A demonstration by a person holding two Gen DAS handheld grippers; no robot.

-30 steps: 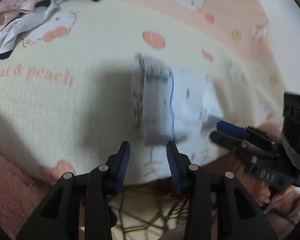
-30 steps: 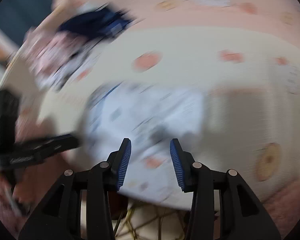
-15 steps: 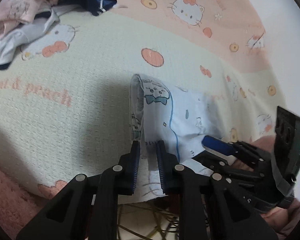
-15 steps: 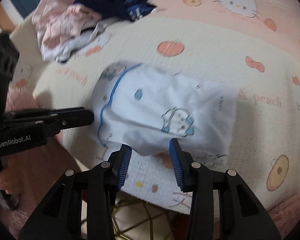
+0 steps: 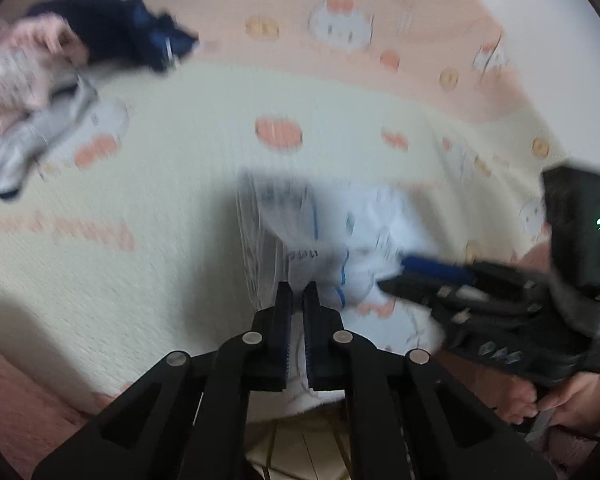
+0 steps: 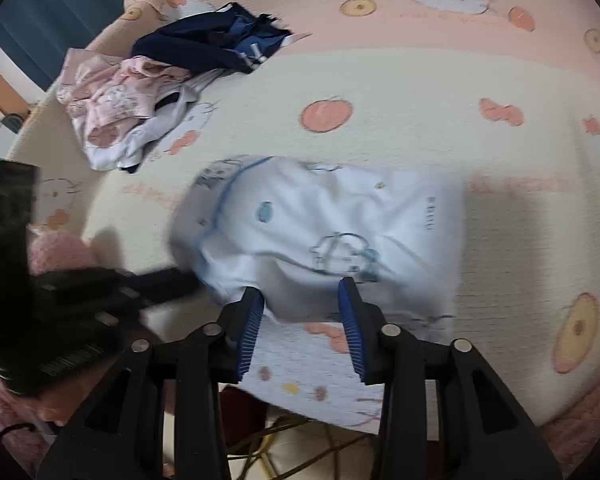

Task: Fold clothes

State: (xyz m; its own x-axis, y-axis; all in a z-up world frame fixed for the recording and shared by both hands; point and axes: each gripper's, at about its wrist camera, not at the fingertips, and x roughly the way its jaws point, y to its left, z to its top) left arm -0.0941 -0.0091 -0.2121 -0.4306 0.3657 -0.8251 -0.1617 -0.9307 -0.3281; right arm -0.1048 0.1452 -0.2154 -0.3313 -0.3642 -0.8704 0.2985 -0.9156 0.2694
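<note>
White garment (image 6: 332,232): blue-trimmed, cartoon print, rumpled | left claw (image 5: 298,294) pinching its edge | right claw (image 6: 302,300) agape

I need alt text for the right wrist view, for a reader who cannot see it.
The right gripper reaches with open jaws to the near edge of a white printed garment on a cartoon-cat blanket. The left gripper meets the garment's left corner; unfolded clothes lie behind.

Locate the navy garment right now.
Right wrist view, upper left: navy garment lies atop the pink clothes, far beyond the white shirt.
</note>
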